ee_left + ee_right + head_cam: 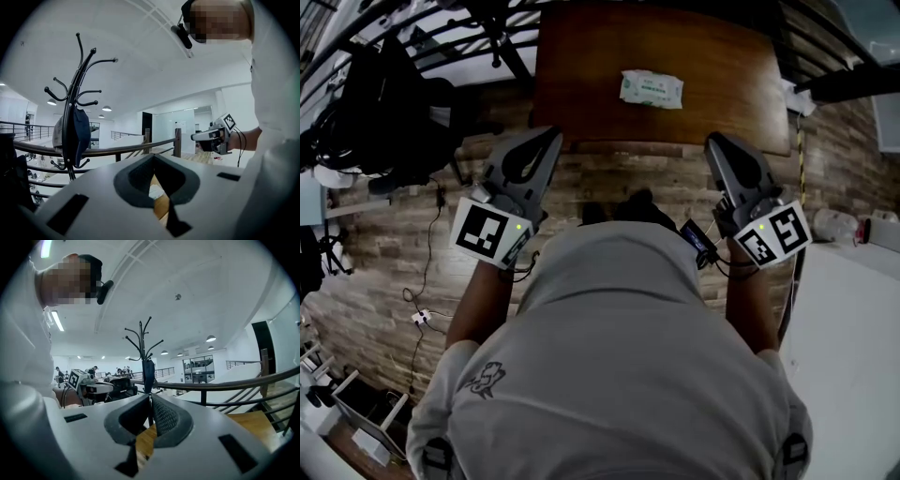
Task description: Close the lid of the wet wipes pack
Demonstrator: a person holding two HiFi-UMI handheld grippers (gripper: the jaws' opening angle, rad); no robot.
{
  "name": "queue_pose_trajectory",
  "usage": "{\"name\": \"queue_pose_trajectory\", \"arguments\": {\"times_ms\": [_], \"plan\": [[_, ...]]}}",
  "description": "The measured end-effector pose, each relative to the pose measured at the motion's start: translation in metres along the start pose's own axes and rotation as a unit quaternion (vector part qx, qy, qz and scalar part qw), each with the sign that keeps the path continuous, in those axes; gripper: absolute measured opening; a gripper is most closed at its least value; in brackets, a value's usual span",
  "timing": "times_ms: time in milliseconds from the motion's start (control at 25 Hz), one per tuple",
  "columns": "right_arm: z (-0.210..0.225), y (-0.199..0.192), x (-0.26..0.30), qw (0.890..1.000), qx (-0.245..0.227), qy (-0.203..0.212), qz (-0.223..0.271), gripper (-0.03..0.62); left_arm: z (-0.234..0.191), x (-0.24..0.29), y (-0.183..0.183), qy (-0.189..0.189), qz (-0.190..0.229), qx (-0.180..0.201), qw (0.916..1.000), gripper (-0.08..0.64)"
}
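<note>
The wet wipes pack (652,89), white with green print, lies on the brown wooden table (581,66) near its far middle. From here I cannot tell how its lid stands. My left gripper (553,136) and right gripper (713,142) are held level short of the table's near edge, well apart from the pack. Both are shut with nothing between the jaws. In the left gripper view, a bit of the pack (154,191) shows through the hollow under the closed left gripper (153,157). The right gripper (150,397) has its tips together over the tabletop (248,420).
A black coat rack (75,108) with dark clothes hanging on it stands left of the table. A metal railing (225,383) runs behind the table. The floor (609,183) is brick-patterned. The person's grey shirt (619,375) fills the lower head view.
</note>
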State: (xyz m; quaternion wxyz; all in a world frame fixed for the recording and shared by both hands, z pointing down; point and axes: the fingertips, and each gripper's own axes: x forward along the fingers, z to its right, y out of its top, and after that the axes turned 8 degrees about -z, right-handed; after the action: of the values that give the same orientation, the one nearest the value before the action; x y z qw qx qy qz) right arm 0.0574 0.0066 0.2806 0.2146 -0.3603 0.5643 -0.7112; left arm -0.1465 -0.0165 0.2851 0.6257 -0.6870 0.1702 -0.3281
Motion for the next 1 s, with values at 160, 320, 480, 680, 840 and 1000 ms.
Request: {"name": "queue_pose_trajectory", "arguments": {"times_ms": [160, 320, 480, 680, 840, 1000], "plan": [[-0.004, -0.006, -0.014, 1.000, 0.000, -0.006, -0.002, 0.040, 0.010, -0.004, 0.000, 0.002, 0.006, -0.004, 1.0000, 0.014], [-0.009, -0.003, -0.023, 1.000, -0.004, -0.001, 0.004, 0.040, 0.025, -0.005, 0.005, -0.001, 0.011, -0.002, 0.9999, 0.014], [-0.014, 0.000, -0.038, 1.000, -0.014, 0.007, 0.013, 0.040, 0.042, -0.007, 0.009, 0.001, 0.008, 0.001, 1.0000, 0.014], [-0.008, -0.018, -0.076, 1.000, 0.000, 0.006, 0.013, 0.040, 0.083, 0.000, 0.006, -0.004, -0.003, 0.002, 1.0000, 0.014], [-0.004, -0.032, -0.120, 1.000, 0.003, 0.006, 0.012, 0.040, 0.127, 0.005, 0.008, -0.006, -0.006, 0.002, 1.0000, 0.014], [-0.004, -0.049, -0.165, 1.000, 0.014, 0.012, 0.017, 0.040, 0.179, 0.011, 0.004, -0.011, -0.012, 0.005, 0.9999, 0.014]]}}
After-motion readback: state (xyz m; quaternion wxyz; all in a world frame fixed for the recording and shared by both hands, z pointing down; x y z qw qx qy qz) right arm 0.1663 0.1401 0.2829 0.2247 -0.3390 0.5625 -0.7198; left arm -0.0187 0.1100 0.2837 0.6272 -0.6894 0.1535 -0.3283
